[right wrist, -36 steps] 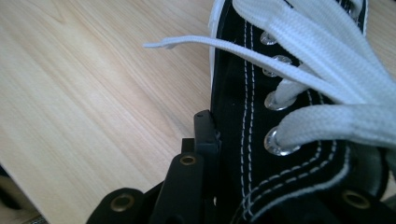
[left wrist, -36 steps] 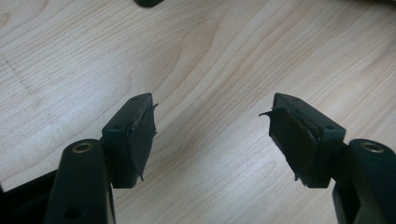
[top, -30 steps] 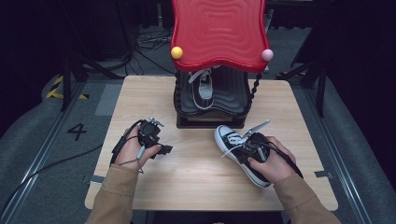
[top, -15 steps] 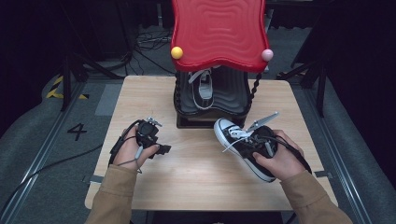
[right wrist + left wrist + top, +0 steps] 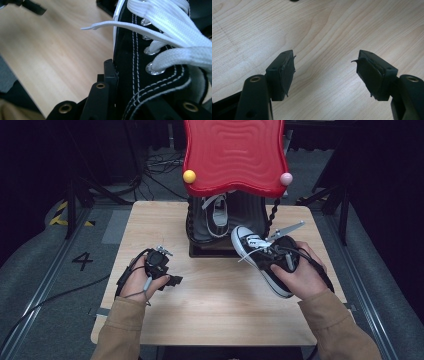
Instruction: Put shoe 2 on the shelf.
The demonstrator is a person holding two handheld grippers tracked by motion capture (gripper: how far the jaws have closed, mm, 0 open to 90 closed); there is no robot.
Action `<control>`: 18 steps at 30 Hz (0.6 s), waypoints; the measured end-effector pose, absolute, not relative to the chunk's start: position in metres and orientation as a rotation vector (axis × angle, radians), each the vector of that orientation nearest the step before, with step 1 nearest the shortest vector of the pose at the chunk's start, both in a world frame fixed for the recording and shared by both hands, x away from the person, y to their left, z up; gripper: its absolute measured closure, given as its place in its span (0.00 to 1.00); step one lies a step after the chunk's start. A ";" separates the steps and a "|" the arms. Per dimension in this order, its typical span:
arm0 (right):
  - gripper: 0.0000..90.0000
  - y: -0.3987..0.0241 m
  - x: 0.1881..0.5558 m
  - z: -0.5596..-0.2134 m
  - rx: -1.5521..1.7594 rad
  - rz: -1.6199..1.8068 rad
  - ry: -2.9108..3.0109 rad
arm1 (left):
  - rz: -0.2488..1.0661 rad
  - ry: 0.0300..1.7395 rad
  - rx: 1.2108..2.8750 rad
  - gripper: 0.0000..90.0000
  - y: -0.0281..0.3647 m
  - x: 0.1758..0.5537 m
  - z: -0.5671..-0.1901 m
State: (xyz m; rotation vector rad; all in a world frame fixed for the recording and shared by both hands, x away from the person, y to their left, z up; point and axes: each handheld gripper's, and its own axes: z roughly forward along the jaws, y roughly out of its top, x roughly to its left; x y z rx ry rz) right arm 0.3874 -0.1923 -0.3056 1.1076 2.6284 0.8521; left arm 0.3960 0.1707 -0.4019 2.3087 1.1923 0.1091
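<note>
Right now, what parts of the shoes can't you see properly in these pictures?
- Held shoe: in the high view, its heel is covered by the right gripper and the hand.
- Same shoe: in the right gripper view, its toe and sole are cut off by the picture's edges.
- Second shoe: in the high view, its far end is hidden under the red top of the rack.
</note>
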 end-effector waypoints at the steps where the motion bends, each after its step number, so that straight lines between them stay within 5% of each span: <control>1: 0.97 -0.191 0.392 -0.304 1.121 0.859 2.609 | 0.109 1.190 2.311 0.35 0.171 0.396 -0.402; 18: 0.97 -0.172 0.443 -0.297 1.234 0.911 2.392 | 0.111 1.219 2.302 0.35 0.181 0.390 -0.404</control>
